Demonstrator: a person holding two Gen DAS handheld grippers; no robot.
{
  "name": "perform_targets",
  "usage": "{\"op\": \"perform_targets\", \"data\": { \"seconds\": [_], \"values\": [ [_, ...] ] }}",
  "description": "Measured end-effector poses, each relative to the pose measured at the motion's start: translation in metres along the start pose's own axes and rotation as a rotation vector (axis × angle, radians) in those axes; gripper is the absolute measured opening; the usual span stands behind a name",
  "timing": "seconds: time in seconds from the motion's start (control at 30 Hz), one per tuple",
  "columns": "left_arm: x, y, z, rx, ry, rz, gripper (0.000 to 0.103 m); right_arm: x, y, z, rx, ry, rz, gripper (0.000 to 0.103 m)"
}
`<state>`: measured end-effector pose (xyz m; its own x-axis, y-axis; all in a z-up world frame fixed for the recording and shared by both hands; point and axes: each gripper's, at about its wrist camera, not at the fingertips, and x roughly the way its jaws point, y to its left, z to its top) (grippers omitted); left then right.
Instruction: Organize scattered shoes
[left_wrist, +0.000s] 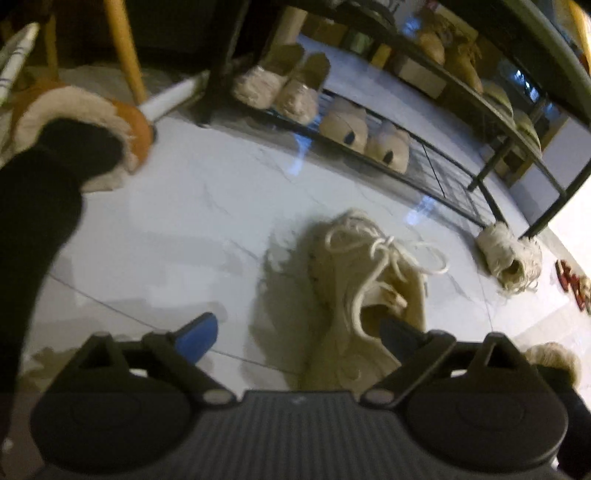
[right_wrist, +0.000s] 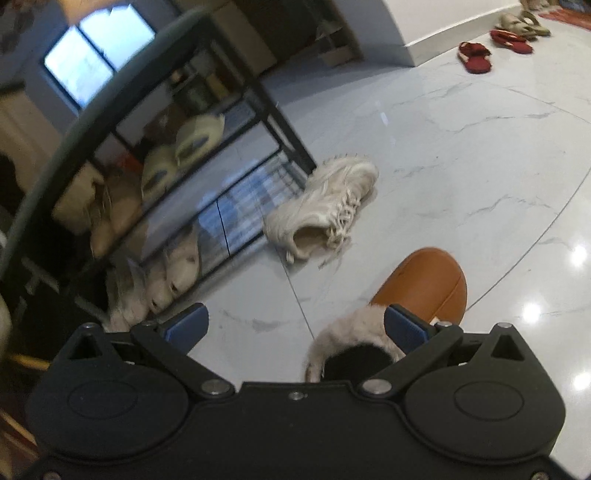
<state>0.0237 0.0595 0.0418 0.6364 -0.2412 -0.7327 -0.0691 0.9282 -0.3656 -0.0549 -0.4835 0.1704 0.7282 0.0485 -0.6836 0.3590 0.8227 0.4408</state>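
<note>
My left gripper (left_wrist: 299, 332) is open just above the floor; its right finger (left_wrist: 397, 334) sits at the mouth of a cream lace-up sneaker (left_wrist: 365, 295) lying close in front. A second cream sneaker (left_wrist: 508, 254) lies on its side by the shoe rack's leg; it also shows in the right wrist view (right_wrist: 325, 206). My right gripper (right_wrist: 295, 325) is open over the floor, its right finger (right_wrist: 404, 326) beside the furry collar of a brown slipper worn on a foot (right_wrist: 417, 291).
A black wire shoe rack (left_wrist: 436, 173) holds several beige slippers and shoes, also in the right wrist view (right_wrist: 236, 206). Another brown fur slipper on a leg (left_wrist: 122, 125) is at the left. Red slippers (right_wrist: 476, 55) and beige sandals (right_wrist: 524, 24) lie far off by the wall.
</note>
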Motion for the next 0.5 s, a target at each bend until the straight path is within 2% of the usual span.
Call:
{"op": "perform_targets", "data": {
  "seconds": [0.1, 0.17, 0.27, 0.3, 0.4, 0.5],
  "values": [
    [-0.018, 0.012, 0.008, -0.028, -0.01, -0.003, 0.102, 0.009, 0.032, -0.009, -0.151, 0.039, -0.018, 0.103],
    [-0.024, 0.014, 0.013, -0.012, -0.009, 0.004, 0.102, 0.013, 0.059, -0.02, -0.248, 0.062, -0.006, 0.103],
    [-0.034, 0.018, 0.02, 0.075, 0.009, 0.006, 0.102, 0.024, 0.109, -0.049, -0.44, 0.079, 0.047, 0.103],
    [-0.04, 0.024, 0.017, 0.104, -0.008, 0.003, 0.102, 0.028, 0.126, -0.06, -0.483, 0.071, 0.072, 0.103],
    [-0.044, 0.041, 0.006, 0.11, -0.06, 0.028, 0.102, 0.046, 0.178, -0.098, -0.546, 0.084, 0.183, 0.103],
    [-0.031, 0.047, 0.005, 0.079, -0.034, 0.028, 0.102, 0.083, 0.219, -0.14, -0.534, 0.116, 0.245, 0.103]
  ]
}}
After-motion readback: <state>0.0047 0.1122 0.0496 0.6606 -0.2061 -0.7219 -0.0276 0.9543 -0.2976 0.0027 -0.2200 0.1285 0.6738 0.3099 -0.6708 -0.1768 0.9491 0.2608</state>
